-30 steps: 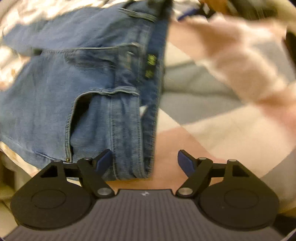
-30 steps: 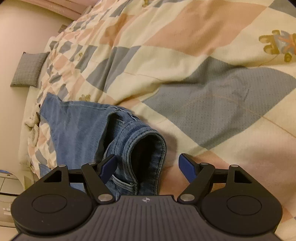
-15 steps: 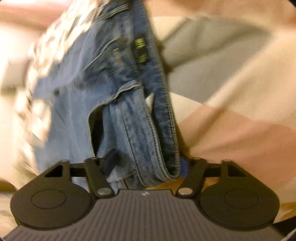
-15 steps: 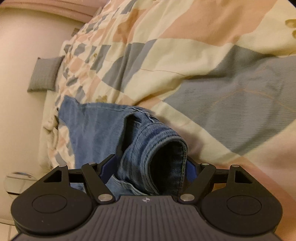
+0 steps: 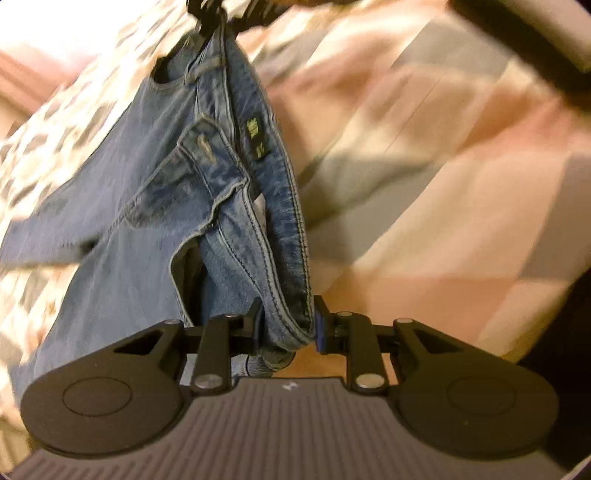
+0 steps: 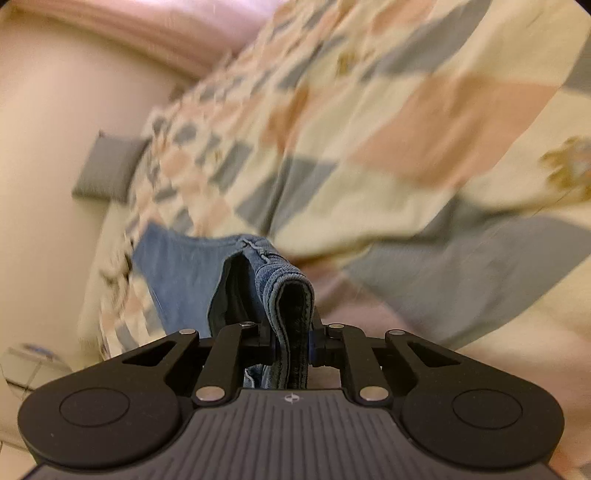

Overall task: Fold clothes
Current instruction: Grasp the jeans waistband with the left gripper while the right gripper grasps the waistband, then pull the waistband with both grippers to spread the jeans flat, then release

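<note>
Both grippers closing on jeans (image 5: 207, 192) waistband, lifted; legs trail away.

One pair of jeans (image 5: 155, 206), one quilt (image 6: 424, 122), one grey cushion (image 6: 107, 170), two tools (image 5: 286, 326) (image 6: 293, 341).

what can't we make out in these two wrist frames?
- Left wrist: the quilt pattern is lost to motion blur; the green label on the jeans is too blurred to read.
- Left wrist: right tongs cut off by the top edge.
- Right wrist: jeans legs hidden behind the pinched waistband; object at the lower left edge cropped and blurred.
</note>
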Tool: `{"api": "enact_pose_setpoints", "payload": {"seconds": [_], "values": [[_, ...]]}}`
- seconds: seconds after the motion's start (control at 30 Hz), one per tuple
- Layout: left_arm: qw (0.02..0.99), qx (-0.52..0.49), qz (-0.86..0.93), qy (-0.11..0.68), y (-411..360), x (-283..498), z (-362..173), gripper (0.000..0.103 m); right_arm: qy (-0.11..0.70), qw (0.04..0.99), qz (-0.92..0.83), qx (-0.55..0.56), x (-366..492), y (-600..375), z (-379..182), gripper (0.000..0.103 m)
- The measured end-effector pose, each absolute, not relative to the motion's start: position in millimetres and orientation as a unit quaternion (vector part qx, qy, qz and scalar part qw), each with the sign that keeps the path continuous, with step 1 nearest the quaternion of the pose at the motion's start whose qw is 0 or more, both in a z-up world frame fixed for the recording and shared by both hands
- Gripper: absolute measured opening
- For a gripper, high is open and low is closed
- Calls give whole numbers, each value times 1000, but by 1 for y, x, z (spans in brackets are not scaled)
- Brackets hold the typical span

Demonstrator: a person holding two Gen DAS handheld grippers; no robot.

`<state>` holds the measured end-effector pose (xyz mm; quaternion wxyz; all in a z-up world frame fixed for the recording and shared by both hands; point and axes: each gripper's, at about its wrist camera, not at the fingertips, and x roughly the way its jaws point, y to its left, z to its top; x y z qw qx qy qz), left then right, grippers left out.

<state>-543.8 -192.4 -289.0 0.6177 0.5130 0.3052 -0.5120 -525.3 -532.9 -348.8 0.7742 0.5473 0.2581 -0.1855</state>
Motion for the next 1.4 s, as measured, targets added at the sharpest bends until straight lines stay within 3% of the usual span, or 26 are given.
{"api": "enact_pose_setpoints", "payload": {"seconds": [0.2,0.37,0.4,0.47,0.5,0.6,0.63,0.67,0.77,0.83,0.9,0.93,1.0,1.13,1.4], "values": [[580,480,-582,308,-229,-595,-288,21,274,755,-224,552,-598,-583,-352,13],[557,511,-571,319,-257,-631,-344,28,325,723,-221,567,-628,-614,-396,18],[551,527,-566,312,-259,-635,-358,29,341,711,-231,569,-628,-618,-405,30],[547,555,-555,293,-263,-642,-372,29,358,701,-249,565,-629,-620,-412,30],[547,558,-553,290,-265,-643,-369,29,365,703,-263,551,-628,-617,-406,36],[560,500,-565,343,-268,-625,-337,42,411,707,-334,469,-618,-602,-374,77],[564,467,-573,368,-267,-614,-321,52,432,701,-359,440,-615,-595,-363,80],[570,434,-579,390,-264,-603,-305,59,451,694,-384,410,-613,-589,-352,81],[580,319,-596,456,-260,-574,-264,64,496,632,-462,374,-625,-582,-326,82],[559,262,-619,485,-262,-569,-242,73,455,633,-459,426,-646,-577,-300,82],[570,276,-616,468,-267,-573,-230,75,402,643,-439,482,-665,-567,-272,82],[583,295,-600,462,-268,-573,-225,70,380,652,-430,496,-671,-560,-256,82],[605,313,-567,463,-263,-563,-214,66,346,680,-419,491,-675,-541,-221,82],[656,318,-490,478,-219,-508,-180,70,306,725,-416,456,-687,-481,-162,84],[736,291,-378,481,-112,-421,-133,81,367,736,-419,386,-666,-319,-139,86]]}}
